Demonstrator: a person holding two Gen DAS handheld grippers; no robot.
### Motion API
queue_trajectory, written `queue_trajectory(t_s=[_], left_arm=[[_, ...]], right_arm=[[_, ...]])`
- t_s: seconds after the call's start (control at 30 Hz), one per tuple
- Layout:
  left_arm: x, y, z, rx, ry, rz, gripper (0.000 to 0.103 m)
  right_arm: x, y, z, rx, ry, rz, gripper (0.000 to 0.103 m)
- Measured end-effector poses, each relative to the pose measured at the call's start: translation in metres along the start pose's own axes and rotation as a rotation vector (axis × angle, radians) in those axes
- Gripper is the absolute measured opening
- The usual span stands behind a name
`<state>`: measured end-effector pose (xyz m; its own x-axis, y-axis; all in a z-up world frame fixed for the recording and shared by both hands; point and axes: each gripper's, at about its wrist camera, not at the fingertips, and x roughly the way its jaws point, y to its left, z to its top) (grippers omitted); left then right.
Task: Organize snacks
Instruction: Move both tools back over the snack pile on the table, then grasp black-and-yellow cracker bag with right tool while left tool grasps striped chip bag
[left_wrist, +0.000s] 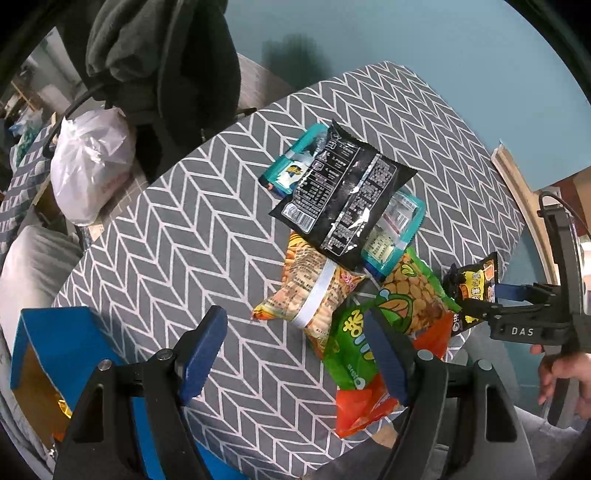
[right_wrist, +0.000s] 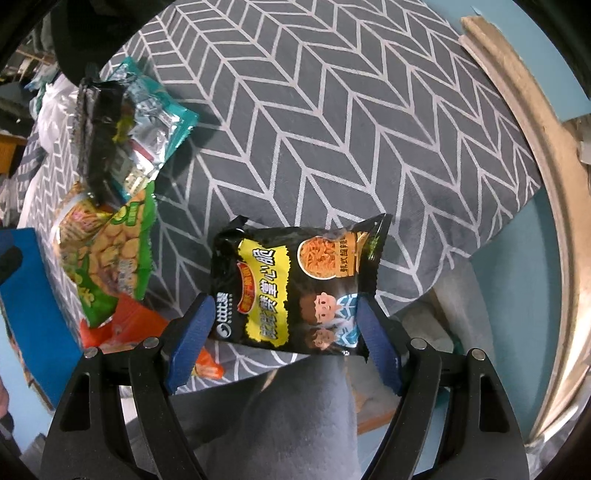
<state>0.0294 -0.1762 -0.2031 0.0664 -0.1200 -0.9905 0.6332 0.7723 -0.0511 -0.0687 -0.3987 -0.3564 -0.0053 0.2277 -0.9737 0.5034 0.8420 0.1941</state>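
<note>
My left gripper (left_wrist: 295, 354) has a matte black frame with two wide arms, triangular cut-outs and round silver pins at the joints; its fingers (left_wrist: 201, 354) wear ribbed dark blue pads. My right gripper (right_wrist: 284, 339) is built the same, with blue pads and silver pins. From the left camera its black body shows white "DAS" lettering and a thin black cable. I wear grey trousers (right_wrist: 280, 417).

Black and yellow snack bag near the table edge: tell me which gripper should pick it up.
Right. The right gripper already has its open fingers on either side of the black and yellow bag; the left gripper hangs over the green bag.
</note>
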Motion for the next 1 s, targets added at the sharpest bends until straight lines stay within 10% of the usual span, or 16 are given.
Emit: queue_trajectory(t_s=[0.87,1.0], left_arm=[[0.075,-0.013,0.017,0.068,0.104,0.004,0.077],[0.08,-0.016,0.014,0.085,0.103,-0.01,0.058]], right_arm=[[0.031,0.098,0.016,-0.192,-0.047,-0.204,0.081],[0.017,0.091,0.023,-0.173,-0.071,-0.166,0.07]])
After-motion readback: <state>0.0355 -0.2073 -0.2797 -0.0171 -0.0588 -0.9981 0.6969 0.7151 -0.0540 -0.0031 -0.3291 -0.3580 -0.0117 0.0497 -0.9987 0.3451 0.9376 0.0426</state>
